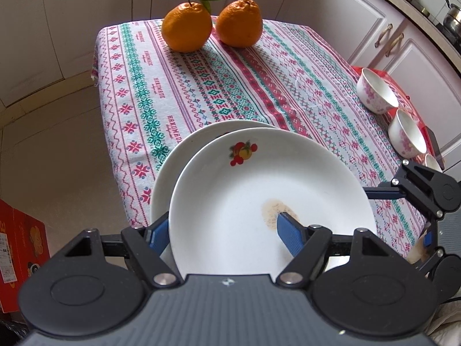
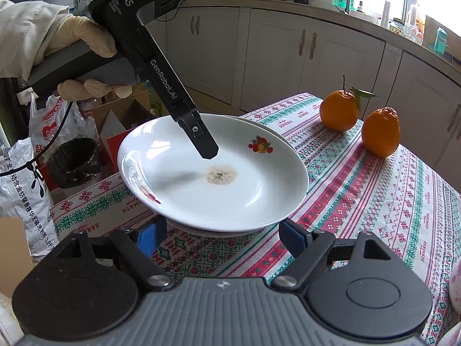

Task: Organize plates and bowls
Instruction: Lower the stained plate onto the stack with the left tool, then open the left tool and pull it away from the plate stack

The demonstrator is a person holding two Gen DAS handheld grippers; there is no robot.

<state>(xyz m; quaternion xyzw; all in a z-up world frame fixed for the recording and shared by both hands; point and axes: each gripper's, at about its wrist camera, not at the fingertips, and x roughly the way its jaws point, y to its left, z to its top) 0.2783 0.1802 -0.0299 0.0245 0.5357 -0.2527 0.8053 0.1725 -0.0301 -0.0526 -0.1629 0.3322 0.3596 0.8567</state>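
Top plate (image 1: 259, 190): white, red-yellow fruit decal, tan speckled stain at centre. Tablecloth (image 1: 201, 80): white, red/green/purple cross-stitch bands. Two oranges (image 1: 185, 27), upper centre: bright orange, green leaves on one. Bowls (image 1: 376, 95), right edge: white, pink floral print. Gripper pads (image 1: 289, 232): blue.

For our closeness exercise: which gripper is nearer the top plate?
Left. The left gripper straddles the rim of the top plate, one finger over its inside; the right gripper sits just outside its edge.
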